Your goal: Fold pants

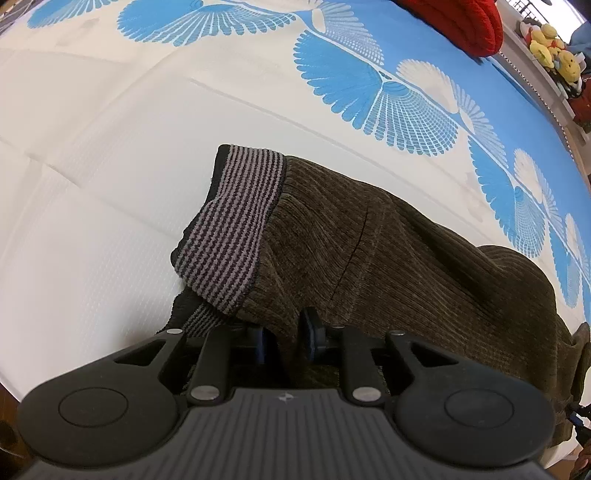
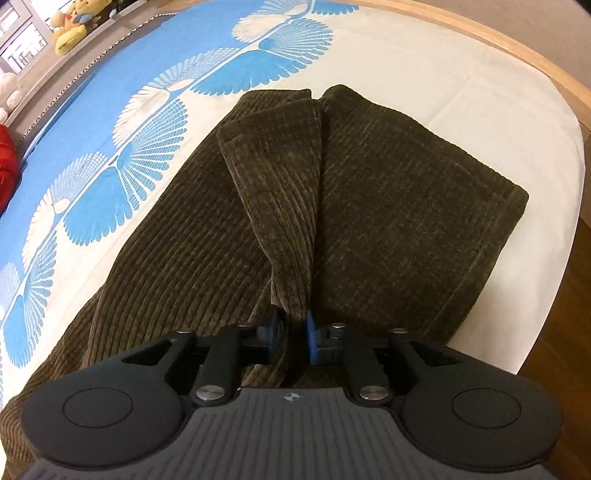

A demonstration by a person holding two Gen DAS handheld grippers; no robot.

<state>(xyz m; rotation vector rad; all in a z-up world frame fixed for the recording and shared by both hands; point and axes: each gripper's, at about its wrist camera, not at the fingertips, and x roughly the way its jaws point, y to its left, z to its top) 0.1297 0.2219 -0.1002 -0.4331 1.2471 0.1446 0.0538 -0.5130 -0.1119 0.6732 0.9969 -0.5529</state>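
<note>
Corduroy pants (image 2: 207,236) are pinched thinly in both your left gripper (image 1: 286,338) and right gripper (image 2: 290,338). Lift unevenly and a bunched fold could slip free, or the striped waistband (image 1: 229,225) could twist.

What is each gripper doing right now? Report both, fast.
Left gripper: shut on the pants, beside the striped waistband.
Right gripper: shut on a pant leg.

Left wrist view: bare white sheet (image 1: 92,177) left and upper left, open. Red cushion (image 1: 458,26) blocks upper right corner.
</note>
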